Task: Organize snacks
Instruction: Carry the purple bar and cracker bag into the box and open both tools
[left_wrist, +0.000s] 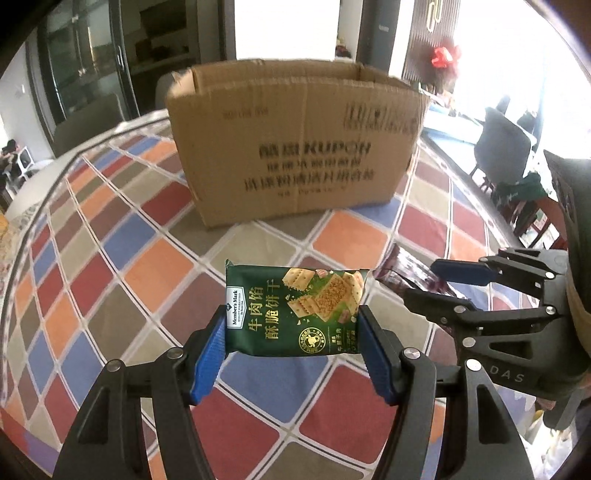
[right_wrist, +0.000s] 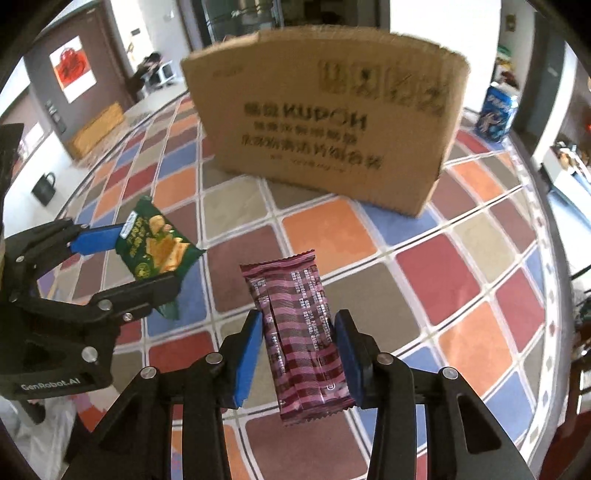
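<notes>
- Right now the left gripper (left_wrist: 291, 334) is clamped on a green cracker packet (left_wrist: 293, 312), held above the checked tablecloth (left_wrist: 147, 266), clear of it.
- Just beside it, the right gripper (right_wrist: 298, 345) pinches a maroon striped snack bar (right_wrist: 299, 332) lengthwise.
- Beyond both, an open cardboard box (left_wrist: 295, 147) stands toward the table's far edge.
- Near the far right edge sits a blue can (right_wrist: 496, 112).

So the table (left_wrist: 122, 258) has this loud checkered cloth on it, orange, red, blue and grey-brown squares. A big open cardboard box (left_wrist: 295, 144) sits right on it, and a blue can (right_wrist: 496, 112) stands off beside the box.
</notes>
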